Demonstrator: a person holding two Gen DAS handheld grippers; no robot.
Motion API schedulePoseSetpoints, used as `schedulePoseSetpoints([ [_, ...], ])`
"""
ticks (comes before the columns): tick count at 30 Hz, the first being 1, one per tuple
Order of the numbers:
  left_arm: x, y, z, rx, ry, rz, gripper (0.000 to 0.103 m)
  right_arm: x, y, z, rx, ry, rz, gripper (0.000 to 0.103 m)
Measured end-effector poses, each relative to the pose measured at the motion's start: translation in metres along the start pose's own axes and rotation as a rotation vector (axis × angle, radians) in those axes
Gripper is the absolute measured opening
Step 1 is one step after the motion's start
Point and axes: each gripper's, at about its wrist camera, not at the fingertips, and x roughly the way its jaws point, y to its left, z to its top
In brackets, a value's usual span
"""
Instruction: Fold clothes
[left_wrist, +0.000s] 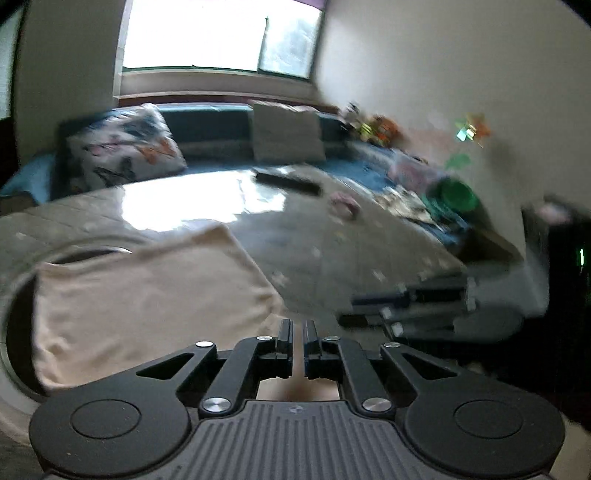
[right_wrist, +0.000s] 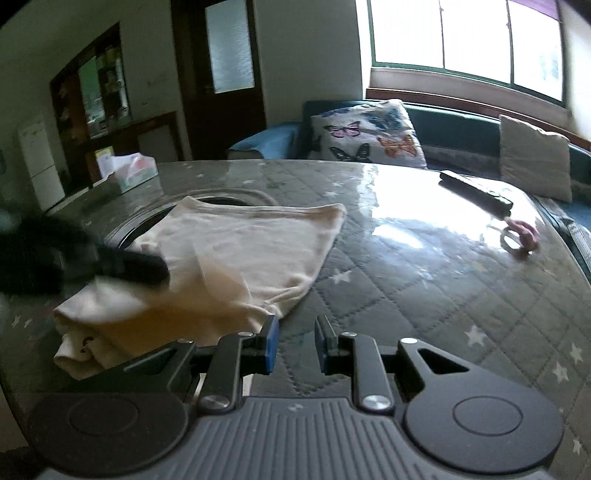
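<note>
A cream garment (right_wrist: 236, 254) lies partly folded on the grey quilted table (right_wrist: 424, 280); it also shows in the left wrist view (left_wrist: 147, 295). My left gripper (left_wrist: 297, 328) is shut on a fold of the garment, with cream cloth showing between and under its fingers. It appears blurred at the left of the right wrist view (right_wrist: 147, 267), over the garment. My right gripper (right_wrist: 297, 328) is open and empty, just right of the garment's near corner, over bare table. It shows blurred at the right of the left wrist view (left_wrist: 424, 306).
A black remote (right_wrist: 476, 190) and a pink tape roll (right_wrist: 519, 238) lie at the table's far right. A tissue box (right_wrist: 131, 170) stands at the far left. A sofa with a butterfly cushion (right_wrist: 365, 134) is behind. Green toys (left_wrist: 452, 192) sit at right.
</note>
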Motion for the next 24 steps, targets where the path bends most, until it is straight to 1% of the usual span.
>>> schedulePoseSetpoints([
  [3, 0.004, -0.002, -0.008, 0.019, 0.026, -0.010, 0.011, -0.001, -0.003, 0.000, 0.024, -0.003, 0.002, 0.021],
  [6, -0.005, 0.010, -0.012, 0.008, 0.015, 0.016, 0.014, 0.001, -0.001, 0.002, 0.033, 0.003, 0.033, 0.021],
  [9, -0.018, 0.034, -0.017, -0.011, 0.010, 0.092, 0.018, 0.006, 0.010, 0.004, 0.010, 0.022, 0.074, 0.020],
  [13, -0.029, 0.068, -0.031, -0.040, 0.038, 0.212, 0.018, 0.023, 0.023, 0.004, -0.007, 0.050, 0.097, 0.020],
  [17, -0.034, 0.092, -0.043, -0.071, 0.064, 0.270, 0.018, 0.038, 0.029, 0.004, -0.006, 0.075, 0.100, 0.020],
  [19, -0.034, 0.101, -0.048, -0.083, 0.072, 0.292, 0.018, 0.042, 0.032, 0.003, -0.018, 0.083, 0.093, 0.014],
  [20, -0.034, 0.103, -0.049, -0.086, 0.072, 0.300, 0.018, 0.042, 0.034, 0.003, -0.026, 0.082, 0.086, 0.007],
  [21, -0.034, 0.105, -0.050, -0.089, 0.072, 0.309, 0.018, 0.042, 0.037, 0.005, -0.037, 0.075, 0.075, 0.004],
  [24, -0.033, 0.111, -0.053, -0.097, 0.076, 0.330, 0.018, 0.034, 0.039, 0.012, -0.036, 0.029, 0.063, 0.002],
])
